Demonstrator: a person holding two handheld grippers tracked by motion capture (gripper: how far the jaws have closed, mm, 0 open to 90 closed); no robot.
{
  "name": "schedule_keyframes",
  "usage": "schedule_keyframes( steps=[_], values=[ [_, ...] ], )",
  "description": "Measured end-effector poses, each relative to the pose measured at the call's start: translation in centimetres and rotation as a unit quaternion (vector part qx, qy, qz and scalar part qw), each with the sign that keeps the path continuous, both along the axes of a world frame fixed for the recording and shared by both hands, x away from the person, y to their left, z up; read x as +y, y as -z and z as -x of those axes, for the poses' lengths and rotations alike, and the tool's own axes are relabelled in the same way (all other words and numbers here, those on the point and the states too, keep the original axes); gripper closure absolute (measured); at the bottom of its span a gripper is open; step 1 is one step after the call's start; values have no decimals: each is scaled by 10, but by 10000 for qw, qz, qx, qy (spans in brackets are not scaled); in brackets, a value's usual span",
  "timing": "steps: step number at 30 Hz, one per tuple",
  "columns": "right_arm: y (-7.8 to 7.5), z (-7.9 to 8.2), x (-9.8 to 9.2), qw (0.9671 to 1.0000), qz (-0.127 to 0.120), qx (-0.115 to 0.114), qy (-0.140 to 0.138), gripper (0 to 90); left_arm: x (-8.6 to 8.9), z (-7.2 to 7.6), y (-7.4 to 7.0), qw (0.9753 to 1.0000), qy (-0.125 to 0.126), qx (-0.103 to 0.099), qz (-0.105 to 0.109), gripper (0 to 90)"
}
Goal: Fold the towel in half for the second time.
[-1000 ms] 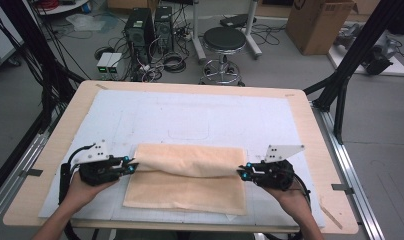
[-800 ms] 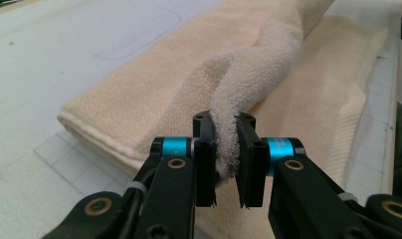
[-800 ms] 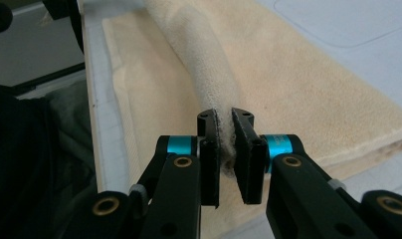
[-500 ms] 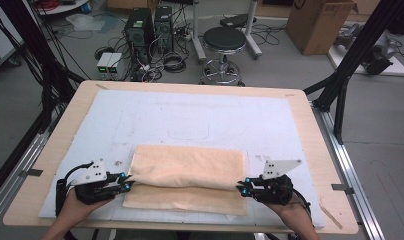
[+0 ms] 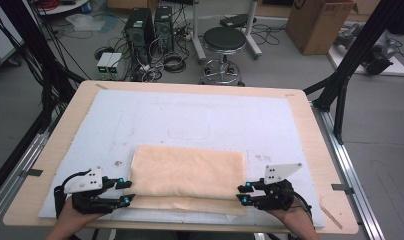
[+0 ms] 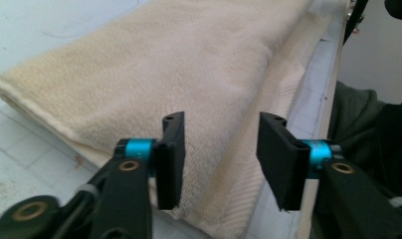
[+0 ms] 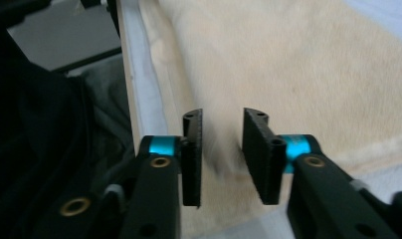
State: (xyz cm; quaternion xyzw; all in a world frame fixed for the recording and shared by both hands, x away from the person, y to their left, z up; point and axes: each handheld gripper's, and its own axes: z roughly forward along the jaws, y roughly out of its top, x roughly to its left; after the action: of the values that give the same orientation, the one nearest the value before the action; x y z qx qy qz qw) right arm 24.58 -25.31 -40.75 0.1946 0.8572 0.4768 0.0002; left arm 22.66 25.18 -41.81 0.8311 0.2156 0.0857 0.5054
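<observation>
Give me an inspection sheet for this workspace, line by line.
Surface: wooden table covered by a pale mat with faint marks.
Job's things: cream towel, folded, lying flat near the table's near edge; its lower layer sticks out toward the person.
Clutter: nothing seen on the mat besides the towel.
Grippers: left gripper at the towel's left end, jaws open; right gripper at its right end, jaws open. Neither grips the towel.
Cables: a black cable loops from the left gripper; a tangle of cables lies on the floor.
Surroundings: black stool, computer towers, cardboard box, black frame legs.
</observation>
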Motion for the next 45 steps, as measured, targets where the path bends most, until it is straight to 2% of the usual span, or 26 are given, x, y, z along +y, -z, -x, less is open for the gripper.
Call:
schedule_keyframes(
  steps=[2,4,6,8,9,12,14,15,18,20,24,27,32,34,40,42,44,45],
  values=[
    [-1,-1,5,10000,47,12,-63,625,-3,0,1,9999,71,-6,-132,507],
    [1,-1,14,9995,259,-41,-177,599,-7,-3,6,9996,84,31,-282,505],
    [6,-1,23,9989,363,-42,-298,566,-8,-6,11,9992,10,90,-377,509],
    [12,-1,30,9975,598,-109,-354,566,-8,-10,15,9987,-76,168,-468,542],
    [14,-1,33,9969,694,-53,-358,571,-8,-11,16,9985,-100,181,-508,561],
    [19,-4,34,9961,791,-89,-370,708,-8,-13,17,9983,-146,174,-541,673],
    [20,-7,31,9972,688,7,-301,793,-8,-13,17,9982,-166,119,-555,762],
    [19,-8,29,9976,642,12,-272,819,-7,-13,16,9985,-156,99,-515,805],
    [15,-8,27,9981,576,-14,-198,838,-5,-12,11,9990,-172,28,-410,837],
    [10,-7,27,9981,570,-95,-214,844,-4,-10,7,9992,-171,-55,-365,842],
    [-1,-3,24,9991,354,-190,-158,847,0,-5,-4,9993,-185,-247,-198,847],
    [-8,1,23,9991,216,-279,-222,846,2,0,-10,9991,-129,-312,-253,847],
    [-3,11,25,9985,394,-232,-300,847,2,9,0,9992,-64,-224,-311,844],
    [2,14,24,9983,439,-191,-344,847,1,13,5,9995,-62,-170,-251,844],
    [13,16,22,9976,571,-37,-380,851,-5,16,14,9985,146,-54,-525,846],
    [15,15,21,9977,557,36,-382,817,-4,17,15,9987,195,-24,-477,830],
    [13,14,21,9982,417,186,-379,693,-2,17,9,9996,209,-35,-171,721],
    [10,13,20,9984,324,229,-398,666,-1,17,5,9998,183,-34,-17,679]
  ],
)
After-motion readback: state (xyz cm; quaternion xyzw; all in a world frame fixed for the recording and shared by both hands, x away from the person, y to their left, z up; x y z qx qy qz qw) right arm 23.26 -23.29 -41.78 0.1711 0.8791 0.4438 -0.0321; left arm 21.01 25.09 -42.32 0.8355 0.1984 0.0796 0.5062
